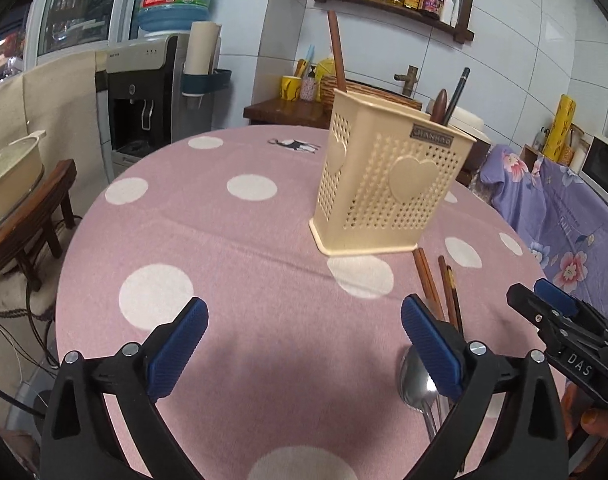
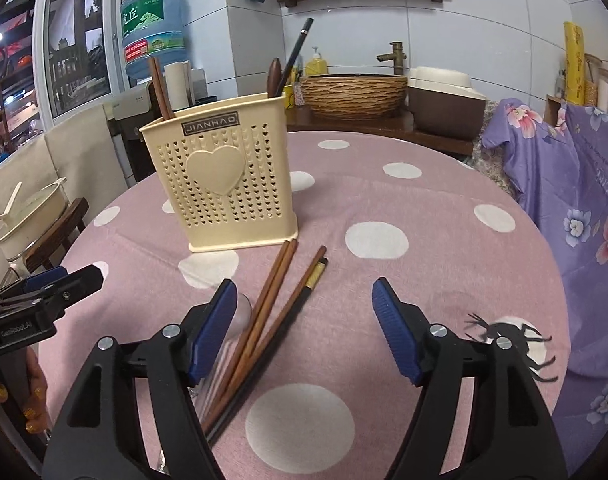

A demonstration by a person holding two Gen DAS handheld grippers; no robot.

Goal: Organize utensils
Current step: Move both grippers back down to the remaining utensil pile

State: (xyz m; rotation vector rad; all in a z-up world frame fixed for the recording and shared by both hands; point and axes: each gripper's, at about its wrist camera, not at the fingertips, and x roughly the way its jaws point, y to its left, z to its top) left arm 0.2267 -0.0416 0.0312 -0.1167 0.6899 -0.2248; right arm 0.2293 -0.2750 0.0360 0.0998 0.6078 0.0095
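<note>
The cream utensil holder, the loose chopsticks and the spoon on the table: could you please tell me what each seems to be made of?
The utensil holder looks like moulded plastic, matt cream, with punched heart holes and a raised heart. The chopsticks look like reddish-brown wood with a smooth finish; one darker stick has a yellowish band, material unclear. The spoon looks like polished metal, probably steel, given its grey mirror sheen.

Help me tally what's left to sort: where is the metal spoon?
The metal spoon lies on the pink tablecloth low in the left wrist view, partly behind the left gripper's right finger, beside the loose chopsticks.
</note>
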